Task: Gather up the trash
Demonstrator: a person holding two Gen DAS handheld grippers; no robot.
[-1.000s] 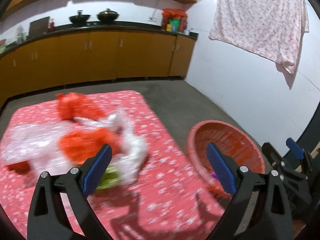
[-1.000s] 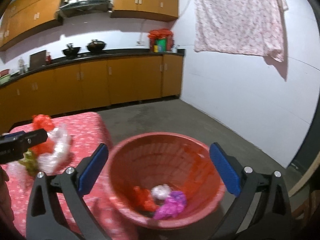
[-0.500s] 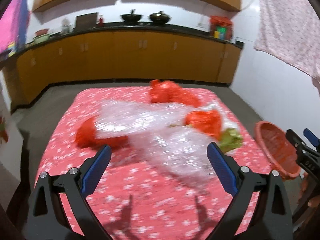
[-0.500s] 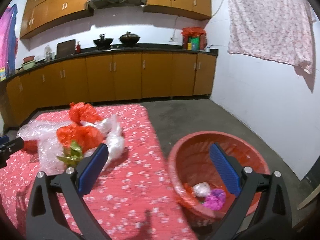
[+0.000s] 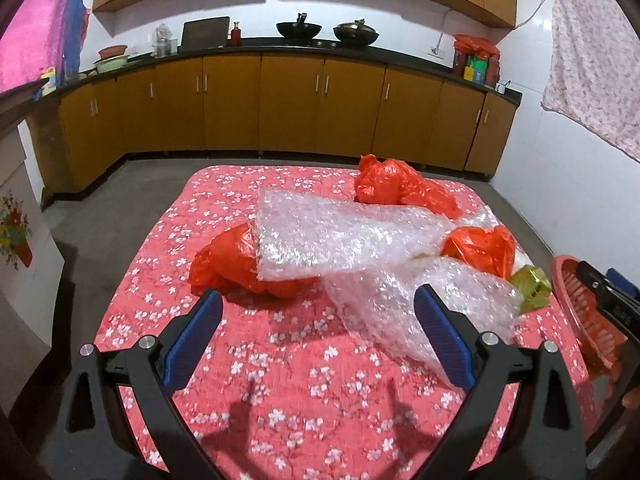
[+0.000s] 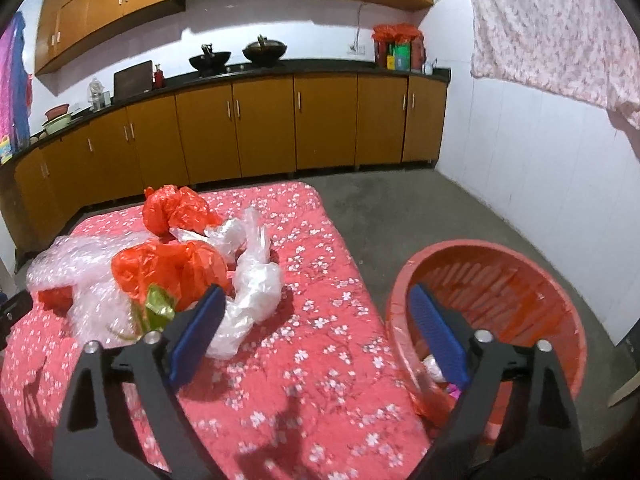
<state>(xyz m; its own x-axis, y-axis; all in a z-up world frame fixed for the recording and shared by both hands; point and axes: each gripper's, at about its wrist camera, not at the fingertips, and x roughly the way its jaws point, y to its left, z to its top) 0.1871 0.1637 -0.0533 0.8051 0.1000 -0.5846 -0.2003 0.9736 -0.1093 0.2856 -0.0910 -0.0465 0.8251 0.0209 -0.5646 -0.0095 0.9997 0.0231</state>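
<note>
Trash lies on a table with a red flowered cloth (image 5: 288, 364): bubble wrap sheets (image 5: 344, 236), three crumpled orange bags (image 5: 232, 264) (image 5: 384, 182) (image 5: 480, 248), a green-gold wrapper (image 5: 530, 282) and a clear plastic bag (image 6: 256, 284). A red basket (image 6: 500, 280) stands off the table's right edge with a few scraps inside. My left gripper (image 5: 316, 336) is open and empty above the near cloth, short of the bubble wrap. My right gripper (image 6: 316, 328) is open and empty over the table's right edge, beside the basket.
Orange kitchen cabinets (image 5: 288, 108) with a black counter run along the far wall. A flowered cloth (image 6: 560, 28) hangs on the white right wall. A white box (image 5: 20, 264) stands at the left. Grey floor surrounds the table.
Both grippers have swung left, away from the basket toward the table. The trash pile now fills the left view. Both stay open and empty.
</note>
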